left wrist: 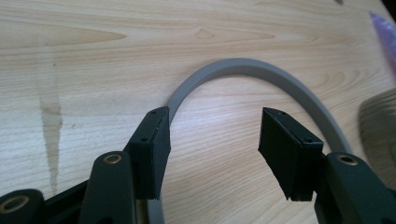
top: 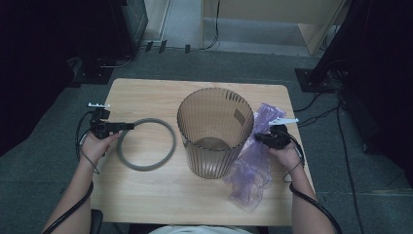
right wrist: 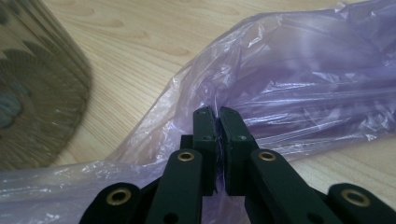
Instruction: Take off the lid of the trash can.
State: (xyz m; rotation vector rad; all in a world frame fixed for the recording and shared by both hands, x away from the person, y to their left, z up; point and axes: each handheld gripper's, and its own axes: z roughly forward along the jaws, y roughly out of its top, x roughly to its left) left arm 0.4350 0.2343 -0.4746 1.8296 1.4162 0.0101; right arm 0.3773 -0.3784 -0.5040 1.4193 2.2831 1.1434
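Two grippers, one pinch on the bag

Nearest, at the table's four o'clock, the right gripper (right wrist: pixel 217 114) has its jaws pressed together on the purple plastic bag (top: pixel 251 156). At nine o'clock the left gripper (left wrist: pixel 212 140) gapes wide over the grey ring (top: pixel 146 144), gripping nothing. Between them stands the ribbed bin (top: pixel 215 131).

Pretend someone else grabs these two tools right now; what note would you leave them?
Left gripper: open, jaws either side of the grey ring lying flat on the table, not gripping it.
Right gripper: shut on the purple plastic bag, which lies crumpled right of the ribbed brown bin.
Done: bag pinched.
Left, probably: line the upright bin with the bag, then fit the ring.
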